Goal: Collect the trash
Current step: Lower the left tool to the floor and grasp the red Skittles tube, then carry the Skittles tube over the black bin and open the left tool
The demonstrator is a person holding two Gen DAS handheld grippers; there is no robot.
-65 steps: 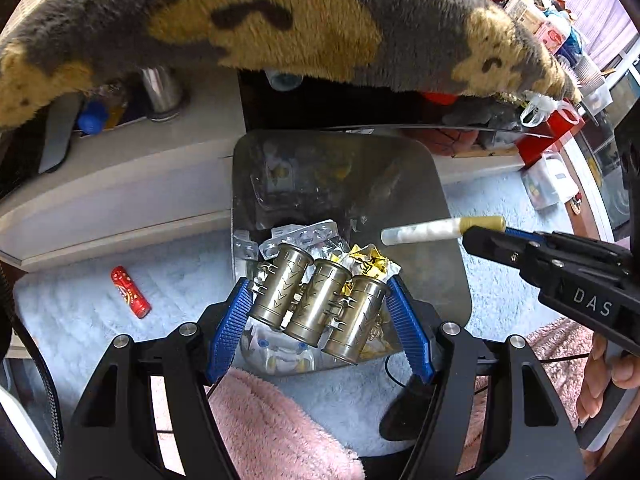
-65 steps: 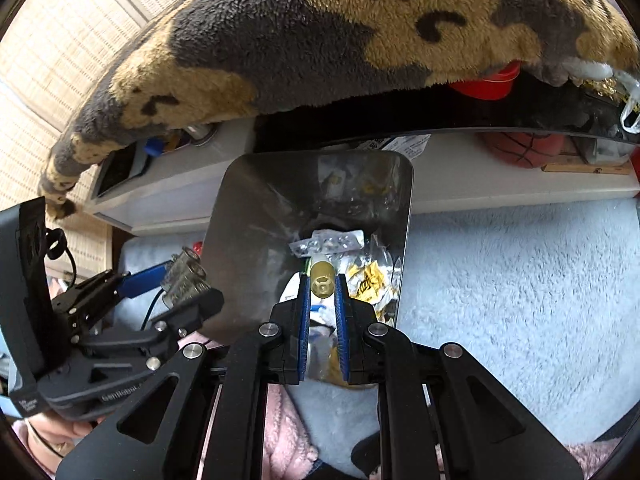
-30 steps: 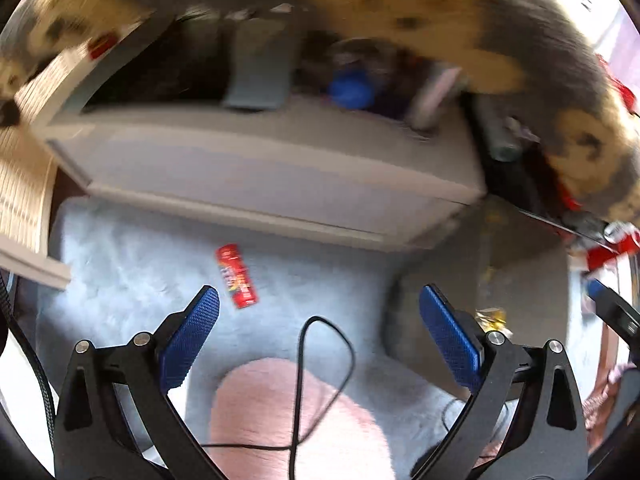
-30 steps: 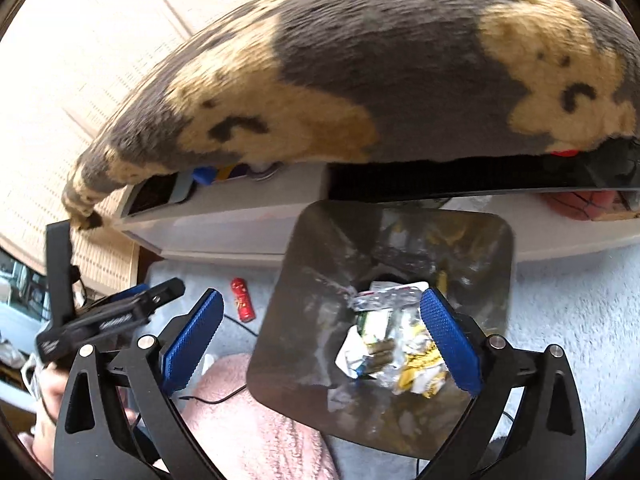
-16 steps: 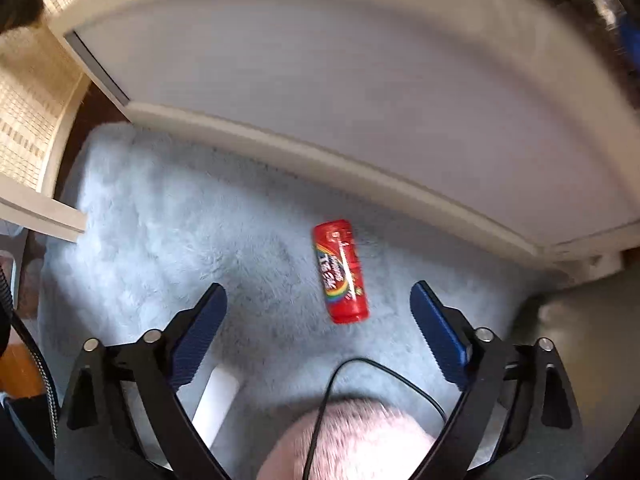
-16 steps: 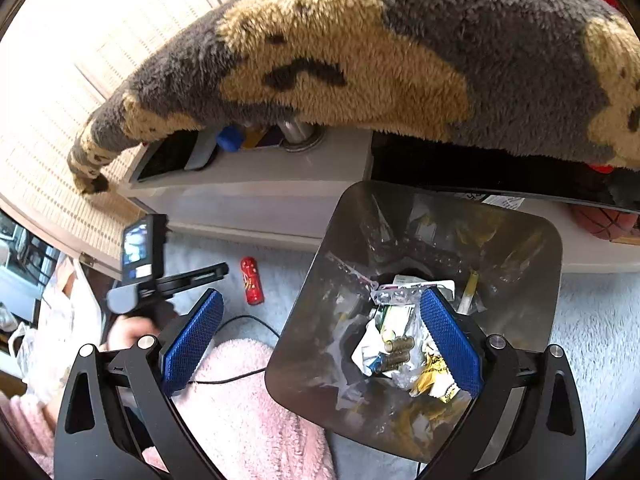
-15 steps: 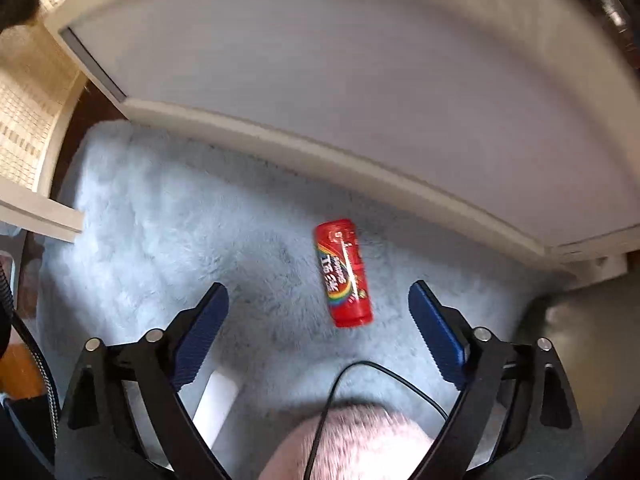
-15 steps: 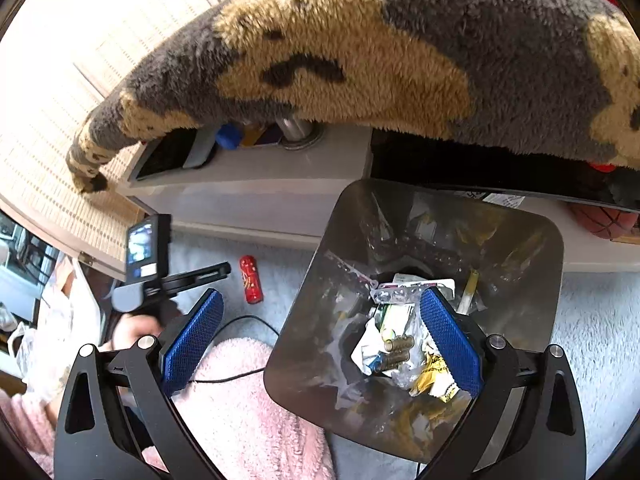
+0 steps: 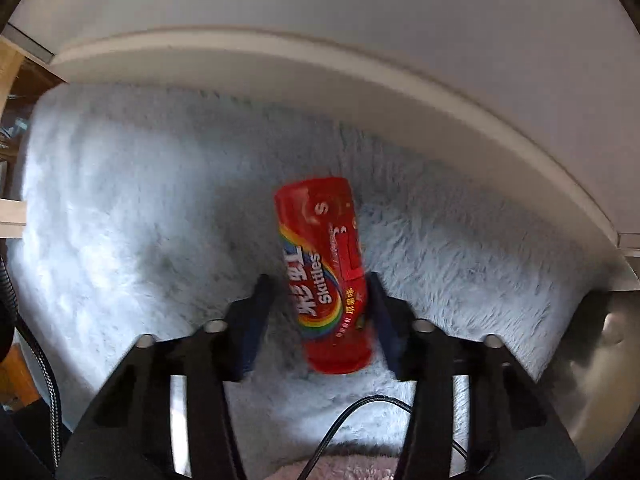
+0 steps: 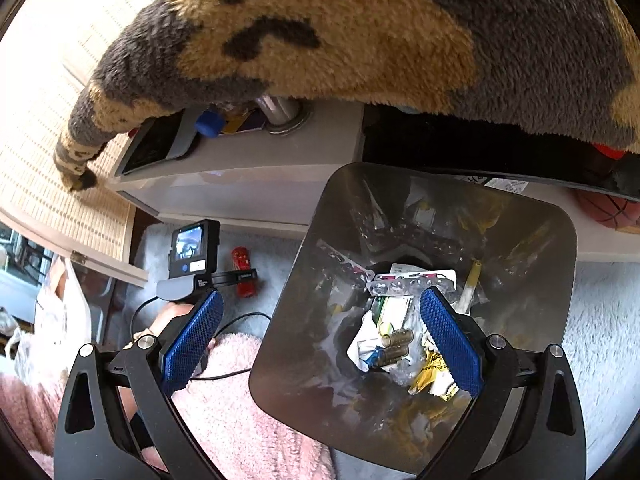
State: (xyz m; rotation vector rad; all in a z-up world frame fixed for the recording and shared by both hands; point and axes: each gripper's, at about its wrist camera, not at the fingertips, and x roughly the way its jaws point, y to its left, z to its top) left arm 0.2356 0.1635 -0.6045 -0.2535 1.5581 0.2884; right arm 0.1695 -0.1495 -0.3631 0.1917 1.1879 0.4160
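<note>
The left hand-held gripper had come straight down onto the pale blue shaggy rug, where half a second earlier it had hung higher with its jaws spread wide on either side of the red cylindrical Skittles candy tube. Its jaws had just been closing, and the tube now lay between them: the right finger sat against the tube's side, while a thin gap seemed to remain at the left finger, so the clamp looked not quite made. Motion blur made the contact hard to judge. Just behind the gripper ran a thin black cable, and beyond the tube's far end stood the white base edge of a low cabinet.

The right hand-held gripper hung with its blue pads wide apart and nothing between them. Below and ahead of it stood the square grey metal trash bin, which already held foil wrappers, blister packs and small brass-coloured cylinders.

The tube was probably the last loose piece on the rug; the pinch needed finishing before a lift toward the bin.
</note>
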